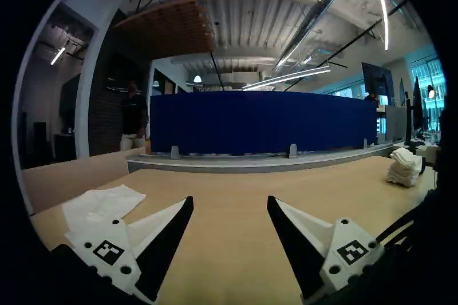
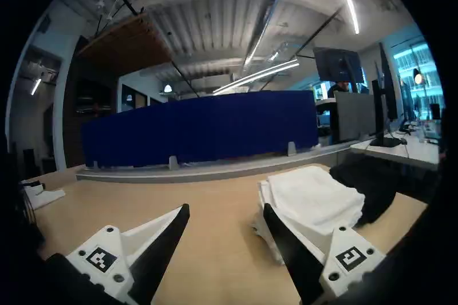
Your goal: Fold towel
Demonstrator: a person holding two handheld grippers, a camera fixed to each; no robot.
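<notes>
White cloth is seen in two places on the light wooden tabletop point(image 1: 240, 259). In the left gripper view, a loose towel point(image 1: 106, 202) is spread flat near the tabletop's left edge, just beyond the left finger of the left claw point(image 1: 229, 199), and a stack of folded towels point(image 1: 405, 167) is set near the right edge. The left claw is released, its fingers held wide apart over bare wood with nothing between them. In the right gripper view, the right claw point(image 2: 225, 206) is likewise released and empty. The stack of folded towels point(image 2: 315, 196) is seen just beside its right finger, and contact between the two cannot be determined. A dark object point(image 2: 375, 187) is lodged against the stack's far side. A blue partition point(image 1: 257, 122) is mounted along the tabletop's rear edge.
</notes>
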